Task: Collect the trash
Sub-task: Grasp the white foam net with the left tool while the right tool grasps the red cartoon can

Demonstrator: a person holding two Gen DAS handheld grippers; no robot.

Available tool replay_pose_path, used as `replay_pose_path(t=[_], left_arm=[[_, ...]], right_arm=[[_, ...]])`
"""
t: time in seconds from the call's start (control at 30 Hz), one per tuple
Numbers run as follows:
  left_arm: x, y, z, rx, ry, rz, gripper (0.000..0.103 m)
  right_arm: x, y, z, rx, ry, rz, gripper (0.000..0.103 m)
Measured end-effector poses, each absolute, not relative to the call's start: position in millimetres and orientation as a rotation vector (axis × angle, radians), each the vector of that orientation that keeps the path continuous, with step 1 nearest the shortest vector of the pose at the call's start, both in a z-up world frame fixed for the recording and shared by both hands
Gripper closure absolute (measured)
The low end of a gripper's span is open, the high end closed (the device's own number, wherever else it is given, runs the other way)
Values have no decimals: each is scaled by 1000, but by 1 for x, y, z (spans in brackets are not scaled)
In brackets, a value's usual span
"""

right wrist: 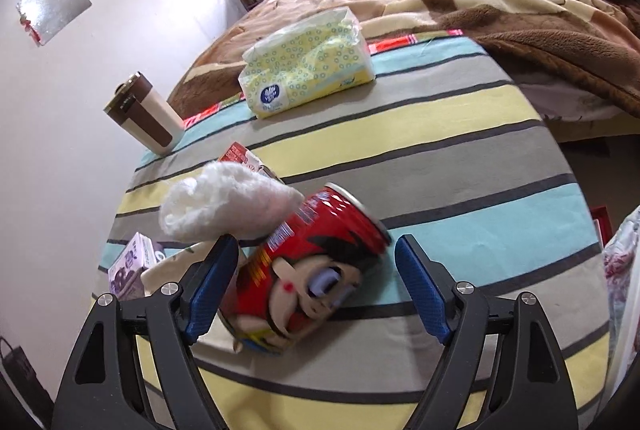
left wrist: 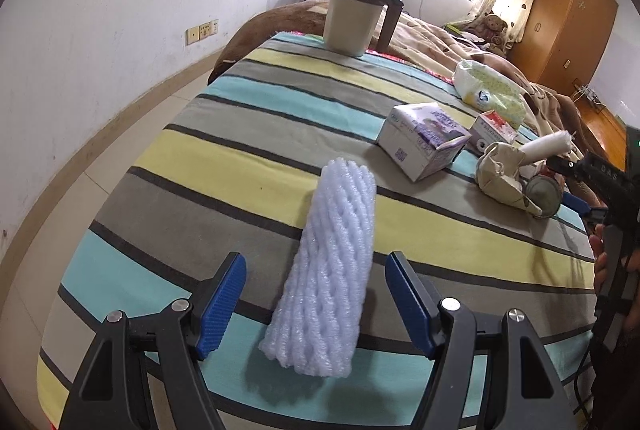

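Left tongs [left wrist: 316,306] hung spread over the near end of the white foam-net sleeve [left wrist: 328,262], lying lengthwise on the striped desk [left wrist: 240,158], pads clear of it. Next, I reckoned: lower and squeeze gently. Right tongs [right wrist: 316,286] stood spread either side of the red cartoon-printed can [right wrist: 308,270], lying on its side, not gripped; closing squarely looked necessary.
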State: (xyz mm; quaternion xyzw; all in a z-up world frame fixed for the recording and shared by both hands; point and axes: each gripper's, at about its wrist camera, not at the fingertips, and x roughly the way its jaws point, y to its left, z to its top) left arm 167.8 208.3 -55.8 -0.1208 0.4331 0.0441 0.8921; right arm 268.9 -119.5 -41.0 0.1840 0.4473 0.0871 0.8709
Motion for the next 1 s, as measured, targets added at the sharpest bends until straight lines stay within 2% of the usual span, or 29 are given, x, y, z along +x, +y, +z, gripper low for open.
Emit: replay_pose_path(t=[0.53,0.57,0.67,0.73,0.8,0.9,1.0], left_arm=[[169,202,-57,-236,908,93,32],[169,201,-57,-236,908,91,33],[170,198,-57,-227,911,92,43],[169,196,-56,-228,911,89,53],[170,195,-56,-236,913,73,63],[170,193,-56,-255,915,53,72],[169,188,-56,-268,913,38,74]], right_arm=[[249,-107,-46,244,966,175,21],[247,-108,-46,233,968,173,21],[242,-106,-45,204,962,180,31],[239,-106,-45,184,961,181,42],[236,-106,-45,174,957,184,48],[231,-105,-44,150,948,183,48],[226,-107,-45,155,941,196,48]])
